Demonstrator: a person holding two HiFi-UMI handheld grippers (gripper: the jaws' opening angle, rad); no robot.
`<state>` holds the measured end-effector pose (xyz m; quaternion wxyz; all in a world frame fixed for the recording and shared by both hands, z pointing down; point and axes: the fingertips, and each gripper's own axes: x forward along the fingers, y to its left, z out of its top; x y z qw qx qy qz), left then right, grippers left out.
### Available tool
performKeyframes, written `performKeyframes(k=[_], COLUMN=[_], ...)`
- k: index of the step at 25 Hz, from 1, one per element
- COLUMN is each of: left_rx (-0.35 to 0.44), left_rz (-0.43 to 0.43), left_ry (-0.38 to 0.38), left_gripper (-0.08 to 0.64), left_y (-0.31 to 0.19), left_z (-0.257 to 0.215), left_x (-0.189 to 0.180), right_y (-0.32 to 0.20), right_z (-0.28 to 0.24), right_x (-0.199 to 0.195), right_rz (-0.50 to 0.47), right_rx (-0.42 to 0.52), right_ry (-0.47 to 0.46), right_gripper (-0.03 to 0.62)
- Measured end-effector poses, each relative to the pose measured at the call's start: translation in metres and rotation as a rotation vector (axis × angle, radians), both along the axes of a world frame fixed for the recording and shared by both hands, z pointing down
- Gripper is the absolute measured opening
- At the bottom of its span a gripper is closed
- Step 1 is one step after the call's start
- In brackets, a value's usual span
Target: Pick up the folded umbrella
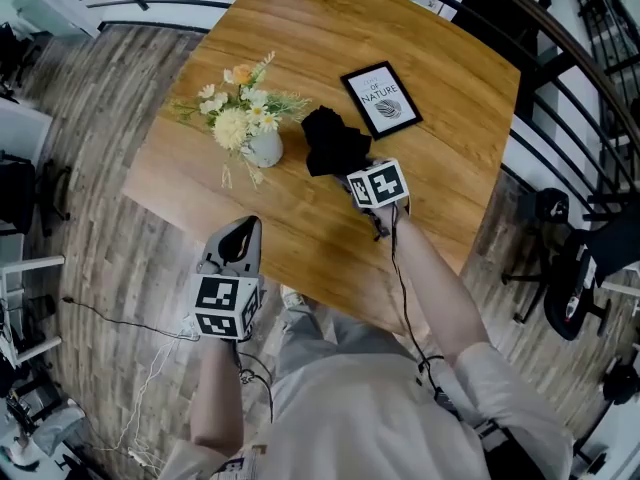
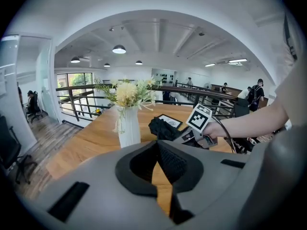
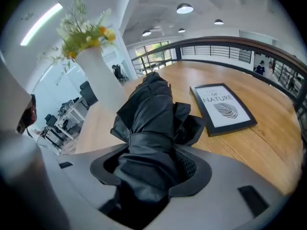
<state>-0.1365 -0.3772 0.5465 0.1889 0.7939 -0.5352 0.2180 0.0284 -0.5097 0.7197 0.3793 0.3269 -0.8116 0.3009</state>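
Observation:
The folded black umbrella (image 1: 330,140) lies on the wooden table (image 1: 300,238), between the flower vase and the picture frame. My right gripper (image 1: 358,175) reaches down onto its near end. In the right gripper view the umbrella (image 3: 148,114) fills the space between the jaws, and the right gripper (image 3: 151,169) is shut on its strapped body. The left gripper (image 1: 240,230) hovers at the table's near edge, apart from the umbrella, shut and holding nothing. The left gripper view shows its jaws (image 2: 156,145) meeting at the tips, with the umbrella (image 2: 162,128) beyond.
A white vase of flowers (image 1: 262,148) stands just left of the umbrella. A black-framed print (image 1: 382,100) lies to its right. A black railing (image 1: 560,58) curves behind the table, and an office chair (image 1: 575,278) stands at the right on the floor.

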Motion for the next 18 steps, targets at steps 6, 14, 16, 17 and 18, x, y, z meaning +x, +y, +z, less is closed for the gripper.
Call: performKeyframes(k=[6,14,16,17,18], left_rx=[0.092,0.283,0.334,0.362,0.391], left_rz=[0.019,0.052,0.060,0.064,0.068], left_ry=[-0.005,-0.027,-0.036,-0.040,-0.045], left_gripper=[0.017,0.017,0.017,0.017,0.017], left_y=[0.004,0.019,0.025,0.029,0.032], left_z=[-0.045,-0.143,-0.170,-0.184,-0.198], left_x=[-0.001,-0.010,-0.013,-0.014,-0.016], right_y=[0.010,0.035,0.049,0.056,0.064], right_z=[-0.114,-0.289,-0.330,-0.348,-0.367], right_x=[0.000,0.012,0.012,0.011,0.011], right_rz=[0.074,0.110,0.110,0.111,0.113], right_rx=[0.171,0.489,0.567,0.603,0.639], right_ry=[-0.172,-0.282,-0.308,-0.324,-0.342], right_gripper=[0.264,0.265,0.267,0.267,0.268])
